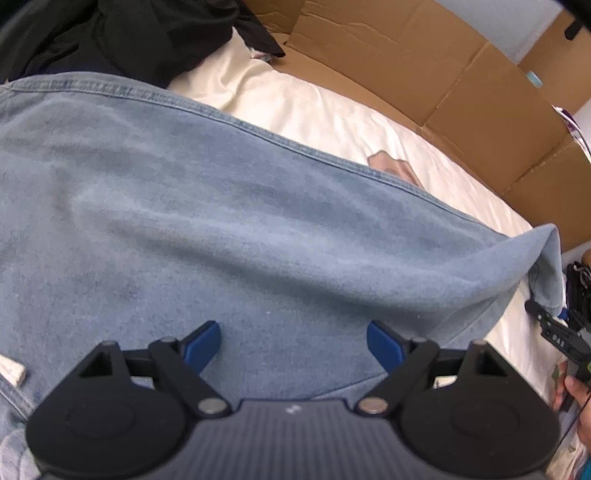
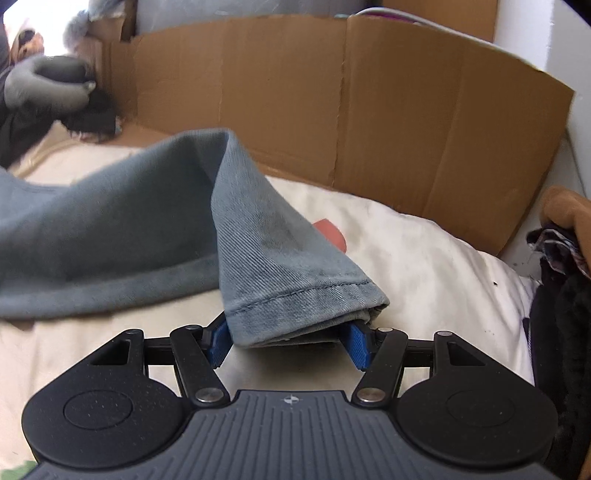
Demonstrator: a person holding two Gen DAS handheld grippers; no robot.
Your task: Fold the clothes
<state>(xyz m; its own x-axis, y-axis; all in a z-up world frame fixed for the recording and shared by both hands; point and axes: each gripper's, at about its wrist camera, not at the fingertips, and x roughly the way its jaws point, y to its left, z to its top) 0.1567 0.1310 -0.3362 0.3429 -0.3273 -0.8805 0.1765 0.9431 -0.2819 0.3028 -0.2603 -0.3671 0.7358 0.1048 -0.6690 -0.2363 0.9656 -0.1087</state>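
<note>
Your left gripper (image 1: 293,345) hangs over the broad spread of the jeans (image 1: 207,229) with its blue fingers (image 1: 202,347) wide apart, nothing between them; the denim lies flat beneath, its stitched seam running along the far edge. The jeans rest on a cream sheet (image 1: 332,118), which looks like bedding; a brown cardboard wall (image 1: 424,74) stands behind it, and dark clothing (image 1: 110,33) is heaped at the far left. In the left wrist view your right gripper (image 1: 554,332) shows small at the right edge, at the lifted end of the leg, with a hand (image 1: 580,402) behind it. In the right wrist view your right gripper (image 2: 288,341) has its fingers (image 2: 356,345) on either side of the hemmed cuff (image 2: 306,306); the cuff sits raised off the sheet (image 2: 424,266), the leg folding back to the left; I cannot tell whether the fingers actually pinch it.
</note>
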